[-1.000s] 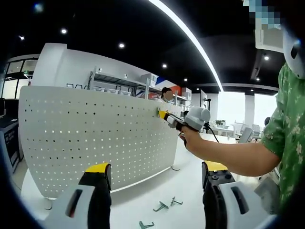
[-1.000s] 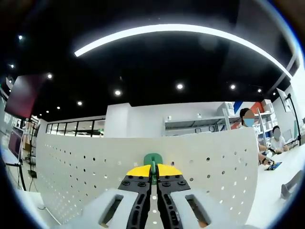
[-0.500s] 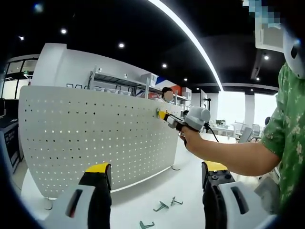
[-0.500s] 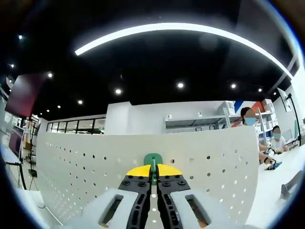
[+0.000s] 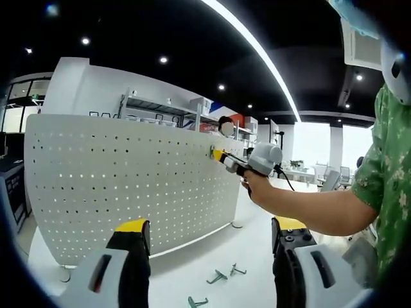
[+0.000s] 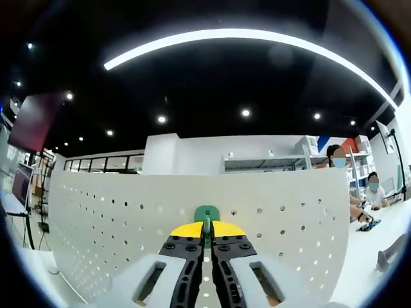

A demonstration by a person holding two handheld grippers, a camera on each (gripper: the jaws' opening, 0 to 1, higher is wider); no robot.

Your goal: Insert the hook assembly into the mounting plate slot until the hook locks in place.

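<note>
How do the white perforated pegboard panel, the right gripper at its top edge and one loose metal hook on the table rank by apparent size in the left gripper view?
1. White perforated pegboard panel
2. Right gripper
3. Loose metal hook, though it lies nearer the camera.

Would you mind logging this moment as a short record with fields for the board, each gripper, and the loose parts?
board: white pegboard, standing upright on a white table
right gripper: jaws closed on a green hook, held against the pegboard near its top edge; seen from the side in the left gripper view
left gripper: jaws apart, holding nothing, back from the board
loose parts: three metal hooks lying on the table in front of the board
hook locked: cannot tell
</note>
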